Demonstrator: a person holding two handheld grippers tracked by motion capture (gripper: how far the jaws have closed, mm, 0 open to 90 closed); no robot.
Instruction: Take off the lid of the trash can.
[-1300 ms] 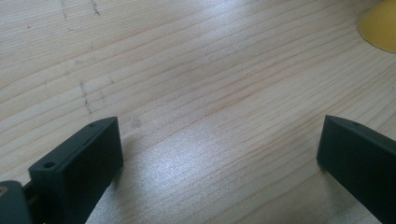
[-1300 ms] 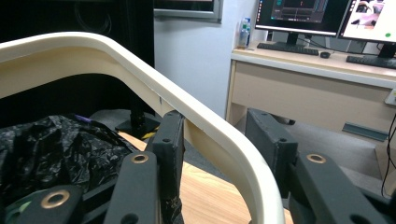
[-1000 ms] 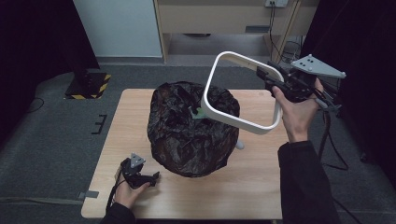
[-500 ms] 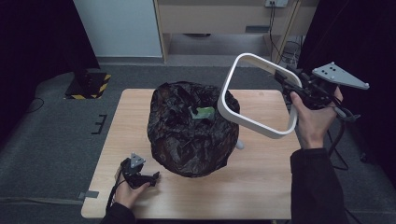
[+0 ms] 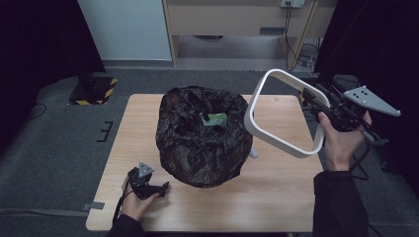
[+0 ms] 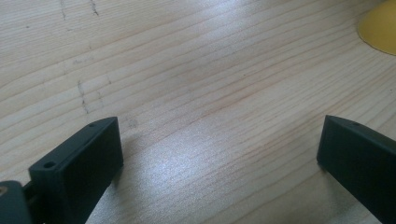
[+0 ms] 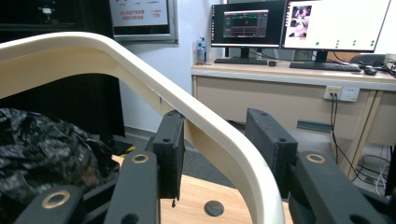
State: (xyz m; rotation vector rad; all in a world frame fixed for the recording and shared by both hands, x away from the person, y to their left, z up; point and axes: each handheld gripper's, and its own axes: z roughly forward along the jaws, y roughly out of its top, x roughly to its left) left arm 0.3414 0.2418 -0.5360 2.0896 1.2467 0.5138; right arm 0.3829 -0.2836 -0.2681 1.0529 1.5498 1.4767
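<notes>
A bin lined with a crumpled black bag (image 5: pixel 197 143) stands in the middle of the wooden table (image 5: pixel 276 197). A green scrap (image 5: pixel 216 119) lies in its open top. My right gripper (image 5: pixel 315 96) is shut on a white rounded-square ring (image 5: pixel 281 143) and holds it tilted in the air to the right of the bag. In the right gripper view the ring's band (image 7: pixel 140 70) runs between the jaws of that gripper (image 7: pixel 215 126). My left gripper (image 5: pixel 163 186) rests on the table at the front left. Its jaws (image 6: pixel 219 135) stand wide apart over bare wood.
A small white object (image 5: pixel 253 153) sits on the table by the bag's right foot. A yellow thing (image 6: pixel 380 28) shows at the upper right corner of the left gripper view. Beyond the table stand a desk with monitors (image 7: pixel 299 23) and a dark floor.
My right hand has carried the white ring to the right and downward, off the bag's top and out beside it. The left gripper has stayed where it was.
</notes>
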